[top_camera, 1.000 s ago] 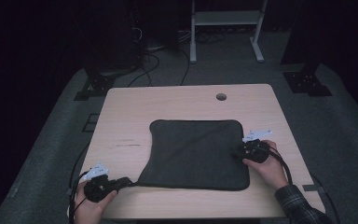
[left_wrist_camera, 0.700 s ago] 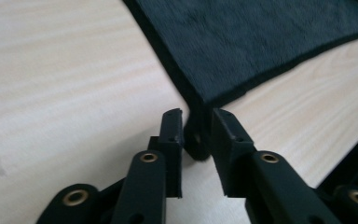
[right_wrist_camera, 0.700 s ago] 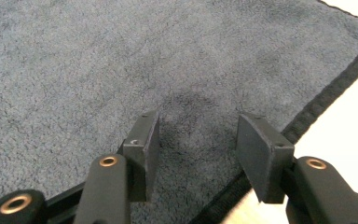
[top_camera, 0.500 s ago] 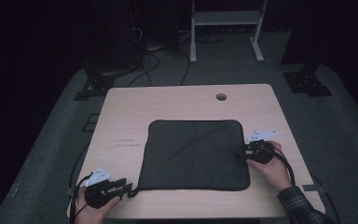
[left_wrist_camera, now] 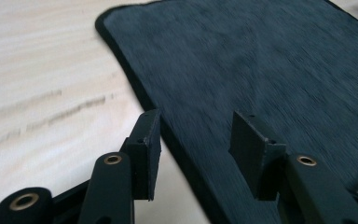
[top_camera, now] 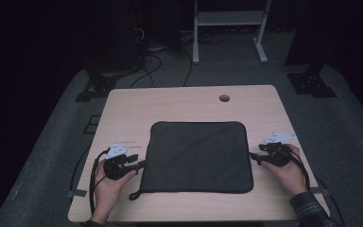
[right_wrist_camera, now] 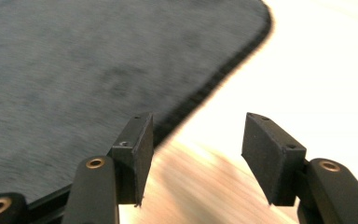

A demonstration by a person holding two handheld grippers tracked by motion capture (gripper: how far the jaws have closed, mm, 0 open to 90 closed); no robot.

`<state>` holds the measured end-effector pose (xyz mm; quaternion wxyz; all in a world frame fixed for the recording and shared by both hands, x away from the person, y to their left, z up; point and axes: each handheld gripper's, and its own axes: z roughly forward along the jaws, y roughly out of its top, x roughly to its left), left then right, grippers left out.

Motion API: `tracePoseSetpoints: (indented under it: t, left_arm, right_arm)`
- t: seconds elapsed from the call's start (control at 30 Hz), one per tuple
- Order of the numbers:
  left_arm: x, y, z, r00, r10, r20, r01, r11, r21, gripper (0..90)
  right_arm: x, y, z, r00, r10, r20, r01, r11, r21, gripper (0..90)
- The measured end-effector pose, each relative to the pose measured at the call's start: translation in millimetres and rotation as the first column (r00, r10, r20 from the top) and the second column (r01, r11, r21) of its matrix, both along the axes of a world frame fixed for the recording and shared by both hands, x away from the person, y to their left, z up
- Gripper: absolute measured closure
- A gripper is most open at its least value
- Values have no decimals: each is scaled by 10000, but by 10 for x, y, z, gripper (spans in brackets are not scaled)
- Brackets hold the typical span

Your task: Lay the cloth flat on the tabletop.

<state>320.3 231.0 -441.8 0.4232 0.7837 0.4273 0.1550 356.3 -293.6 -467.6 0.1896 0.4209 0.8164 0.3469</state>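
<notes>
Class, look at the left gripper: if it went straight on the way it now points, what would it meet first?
The left gripper would probably meet the near edge of the dark mat first. Its open fingers straddle that edge, though their height above the table is unclear.

Dark mat (top_camera: 197, 156) flat on wooden table (top_camera: 179, 101)

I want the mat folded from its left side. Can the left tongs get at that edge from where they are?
Probably yes. The left tongs are open and straddle the left edge of the dark mat, one jaw over the bare table, one over the cloth. Nothing lies between them.
</notes>
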Motion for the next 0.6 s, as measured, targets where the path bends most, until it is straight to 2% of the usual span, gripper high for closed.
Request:
tracePoseSetpoints:
  t: [0.23,0.43,0.6]
  left_arm:
    - [292,-113,-53,9999,150,80,-152,9994,299,473]
    - [472,-172,-123,9996,241,-165,-230,9977,637,413]
    - [585,-245,-178,9991,355,-217,-339,9970,690,390]
  right_arm:
    - [-3,-244,-40,9966,-821,48,821,9966,-80,395]
    - [-7,-401,-104,9922,-1243,36,1243,9922,-129,368]
    - [14,-461,-138,9902,-1391,-104,1392,9900,210,321]
